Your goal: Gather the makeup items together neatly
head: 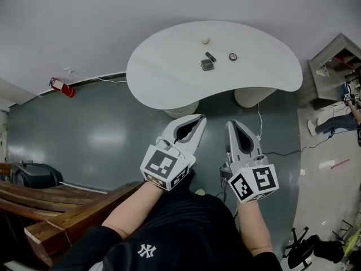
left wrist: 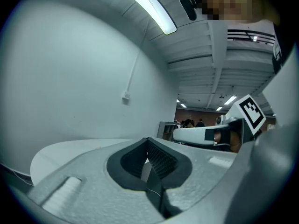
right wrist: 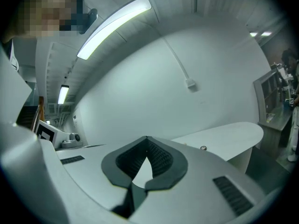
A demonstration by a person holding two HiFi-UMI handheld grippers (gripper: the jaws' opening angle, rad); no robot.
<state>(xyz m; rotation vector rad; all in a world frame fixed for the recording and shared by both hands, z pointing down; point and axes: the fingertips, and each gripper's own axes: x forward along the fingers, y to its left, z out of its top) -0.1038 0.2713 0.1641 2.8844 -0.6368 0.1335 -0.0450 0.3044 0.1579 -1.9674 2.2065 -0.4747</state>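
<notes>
Well, both the left gripper [head: 198, 120] and right gripper [head: 230, 125] have their fingers pressed together, empty. The 4 makeup items [head: 207, 65] lie on the tabletop [head: 163, 72] well beyond the fingertips; best open the fingers before reaching the outliers.

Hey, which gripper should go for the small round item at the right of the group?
Probably the right gripper: the round item lies almost straight ahead of it, while the left gripper sits further left. Both are shut, empty and short of the table.
</notes>
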